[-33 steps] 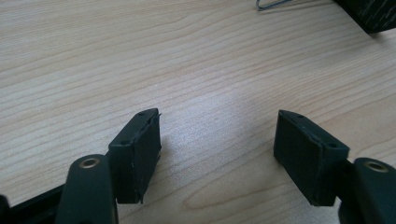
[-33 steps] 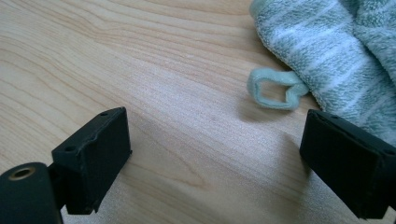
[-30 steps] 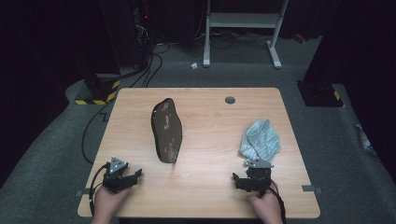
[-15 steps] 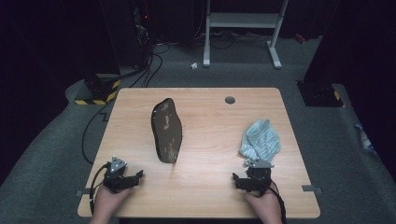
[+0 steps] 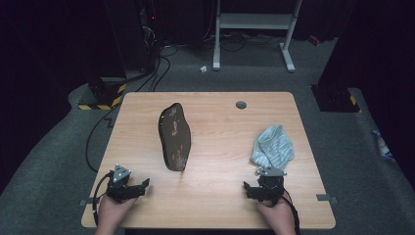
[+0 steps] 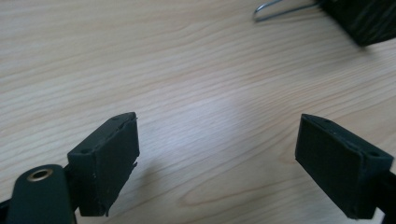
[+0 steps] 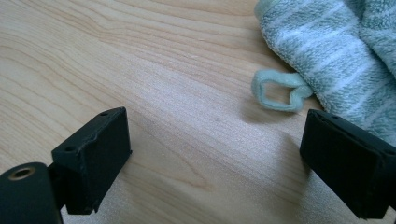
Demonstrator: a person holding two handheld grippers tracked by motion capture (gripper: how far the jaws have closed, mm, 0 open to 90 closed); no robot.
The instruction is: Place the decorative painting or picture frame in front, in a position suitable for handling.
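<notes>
Both grippers rest at the bench's near edge, fingers spread wide and empty; the right gripper sits just beside the towel — the left gripper near the dark insole.

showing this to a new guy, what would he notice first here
Probably the dark insole, lying left of centre on the wooden table with pale scuffs on it. Next, the striped towel bunched near the right edge, its hanging loop just ahead of the open right gripper. The left gripper is open over bare wood.
</notes>
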